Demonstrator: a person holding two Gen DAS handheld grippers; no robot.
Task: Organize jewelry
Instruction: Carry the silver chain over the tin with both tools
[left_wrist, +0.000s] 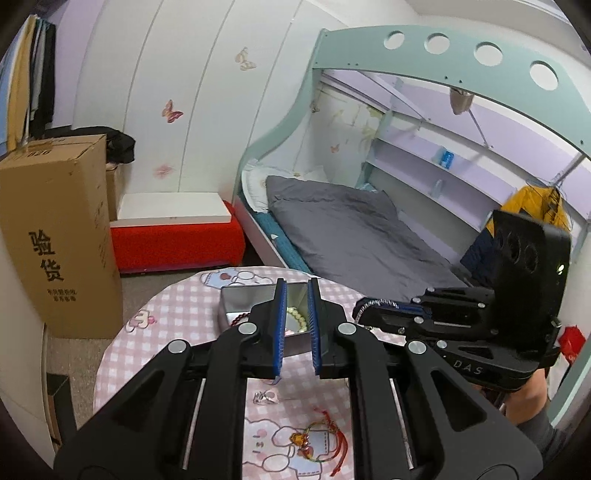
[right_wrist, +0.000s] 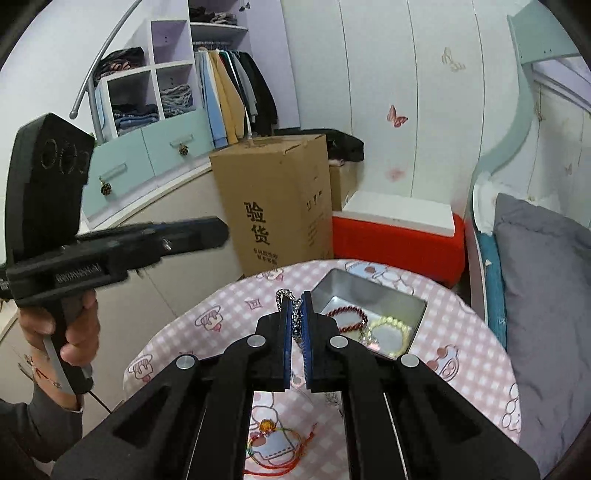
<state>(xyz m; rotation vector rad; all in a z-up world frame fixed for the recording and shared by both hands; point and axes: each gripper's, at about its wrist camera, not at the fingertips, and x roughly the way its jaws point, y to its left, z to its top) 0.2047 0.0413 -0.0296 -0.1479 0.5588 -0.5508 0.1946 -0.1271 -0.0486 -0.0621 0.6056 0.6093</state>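
A metal tin (right_wrist: 334, 286) sits on the round pink checked table (right_wrist: 461, 369); it holds a dark red bead bracelet (right_wrist: 347, 318) and a pale bead bracelet (right_wrist: 388, 332). My right gripper (right_wrist: 296, 306) is shut on a silver chain (right_wrist: 286, 295), held just left of the tin. In the left wrist view the right gripper (left_wrist: 360, 312) hovers right of the tin (left_wrist: 243, 295). My left gripper (left_wrist: 296, 291) is open and empty above the tin. A red-string charm bracelet (left_wrist: 314, 443) and a small silver piece (left_wrist: 266, 397) lie on the table near me.
A tall cardboard box (right_wrist: 277, 206) stands beyond the table, with a red bench (right_wrist: 399, 236) beside it. A bed with a grey duvet (left_wrist: 354, 236) lies to the right. A wardrobe (right_wrist: 177, 92) with clothes is at the back left.
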